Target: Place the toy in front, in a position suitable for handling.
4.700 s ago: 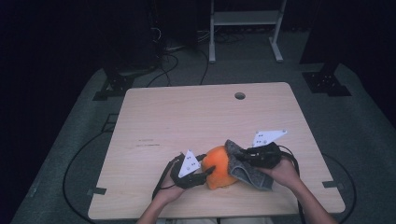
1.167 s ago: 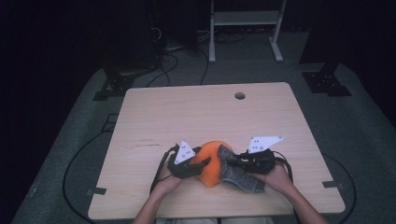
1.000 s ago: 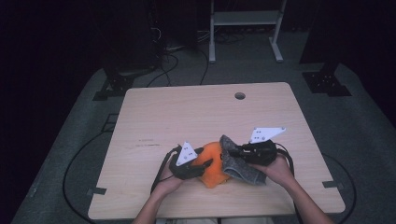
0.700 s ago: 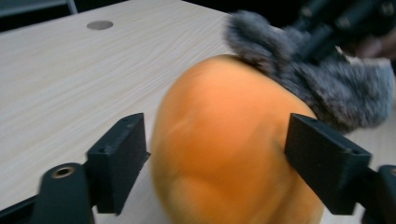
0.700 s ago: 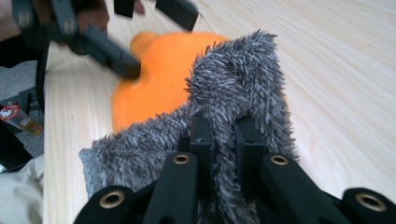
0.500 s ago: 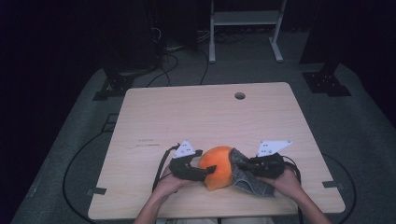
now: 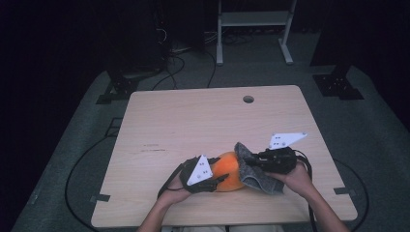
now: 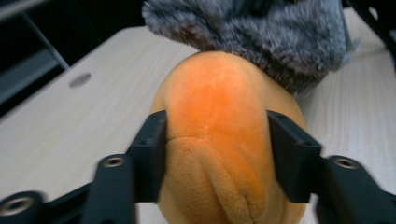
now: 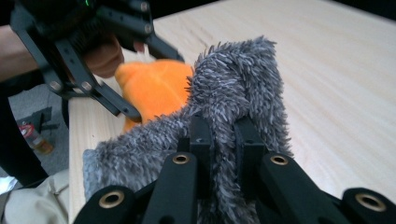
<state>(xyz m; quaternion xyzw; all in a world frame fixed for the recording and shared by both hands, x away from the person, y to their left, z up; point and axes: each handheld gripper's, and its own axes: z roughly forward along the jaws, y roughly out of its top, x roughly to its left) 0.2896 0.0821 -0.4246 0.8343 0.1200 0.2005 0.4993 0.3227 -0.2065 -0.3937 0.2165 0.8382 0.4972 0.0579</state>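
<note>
On the wooden table (image 7: 193, 121), near its front edge and a little right of centre, lies an orange plush toy (image 7: 227, 169) — a rounded, soft body with a stitched seam running along it. The left gripper (image 7: 215, 181) reaches in from the left of the plush, its grey three-cornered plate tipped up above the hand. In the left gripper view the two black jaws stand on either side of the plush (image 8: 219, 140), their pads pressing into its flanks; they have just been closing, and they now clasp the orange body between them.

A grey fuzzy cloth (image 7: 254, 169) lies against the right side of the plush, touching it and folding partly up over its top. The right gripper (image 7: 251, 162) comes in from the right of the plush and has its jaws clenched tight on a fold of that cloth. In the right gripper view the grey pile (image 9: 233, 121) bunches up between the narrow jaws and rises above them, with the orange plush (image 9: 154, 88) just beyond it and the left gripper (image 9: 135, 112) and its hand farther off, on the far side of the plush.

Well beyond the plush, near the table's far edge, a small round hole (image 7: 248, 99) sits in the tabletop.
</note>
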